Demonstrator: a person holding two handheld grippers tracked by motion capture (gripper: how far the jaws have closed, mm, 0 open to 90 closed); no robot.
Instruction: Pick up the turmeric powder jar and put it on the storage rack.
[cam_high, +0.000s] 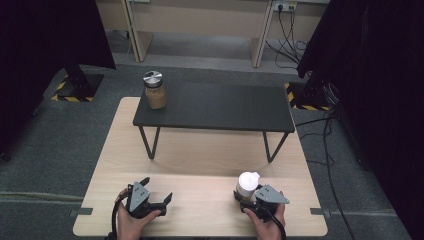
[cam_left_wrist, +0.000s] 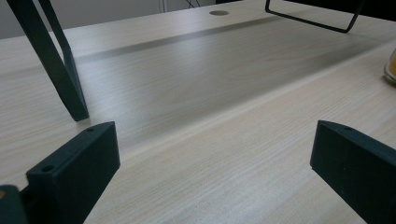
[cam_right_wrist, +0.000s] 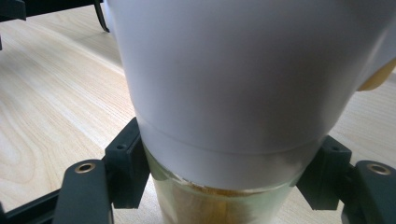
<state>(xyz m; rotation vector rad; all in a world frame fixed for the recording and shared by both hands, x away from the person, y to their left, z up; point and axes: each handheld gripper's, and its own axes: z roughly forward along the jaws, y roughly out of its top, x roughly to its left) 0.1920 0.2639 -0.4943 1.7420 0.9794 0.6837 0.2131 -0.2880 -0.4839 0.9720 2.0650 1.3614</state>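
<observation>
A small glass jar with a tall white cap (cam_high: 247, 182) stands on the wooden table (cam_high: 200, 150) near its front right. My right gripper (cam_high: 246, 196) is shut on it, the black pads (cam_right_wrist: 126, 158) pressing the glass just below the cap (cam_right_wrist: 233, 84); yellowish contents show under the cap. My left gripper (cam_high: 159, 189) rests at the front left with its jaws wide apart and bare tabletop between them (cam_left_wrist: 215, 168). An edge of the jar (cam_left_wrist: 391, 70) appears at the far right of the left gripper view.
A low black shelf (cam_high: 225, 107) on thin metal legs (cam_left_wrist: 56, 60) stands across the back of the table. A glass jar with a metal lid (cam_high: 154, 90) sits on its left end. Cables trail over the floor to the right.
</observation>
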